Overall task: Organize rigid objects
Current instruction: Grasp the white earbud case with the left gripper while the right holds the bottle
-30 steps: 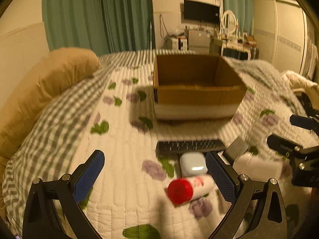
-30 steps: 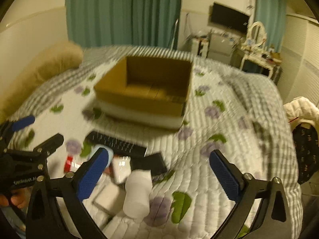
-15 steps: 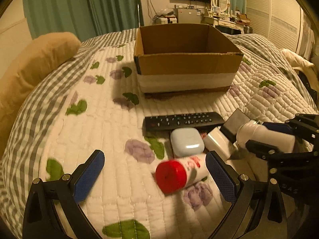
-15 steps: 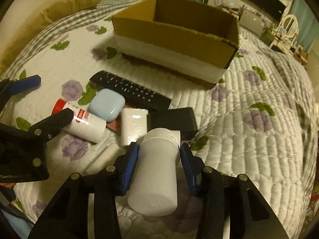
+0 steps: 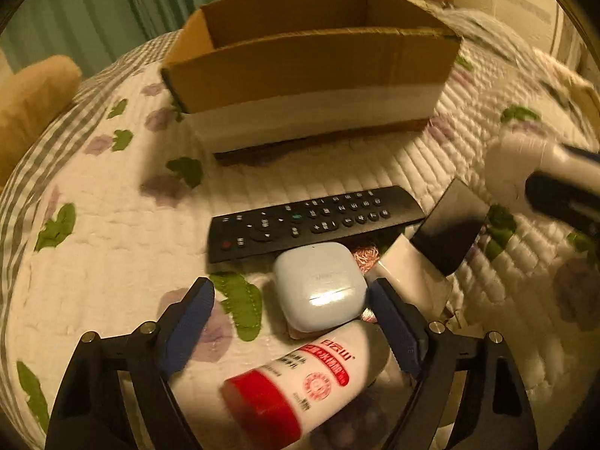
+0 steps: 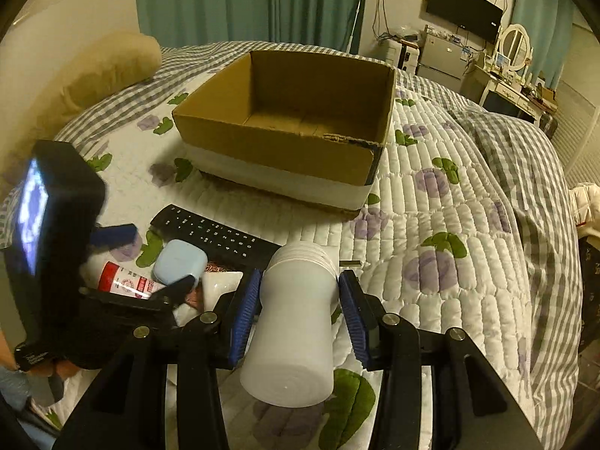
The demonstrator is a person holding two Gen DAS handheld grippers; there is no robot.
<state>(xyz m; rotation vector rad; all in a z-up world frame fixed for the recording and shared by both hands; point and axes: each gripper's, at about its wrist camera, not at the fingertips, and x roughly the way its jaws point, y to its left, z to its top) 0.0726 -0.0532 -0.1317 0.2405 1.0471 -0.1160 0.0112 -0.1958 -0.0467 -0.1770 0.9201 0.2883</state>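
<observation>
Now the right gripper (image 6: 298, 311) clamps the white jar (image 6: 294, 322) above the bed (image 6: 468, 262), short of the box (image 6: 288, 150). Lift it level, clear the near wall, then let go low inside. The left gripper (image 5: 290, 324) stands open astride the tube (image 5: 300, 378).

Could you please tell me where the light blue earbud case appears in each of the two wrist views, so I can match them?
Left wrist view: the light blue rounded earbud case sits low centre, just beyond the left gripper.
Right wrist view: lower left, beside the white bottle held by the right gripper.
Shared landmark: the black TV remote, directly behind the case.
</observation>
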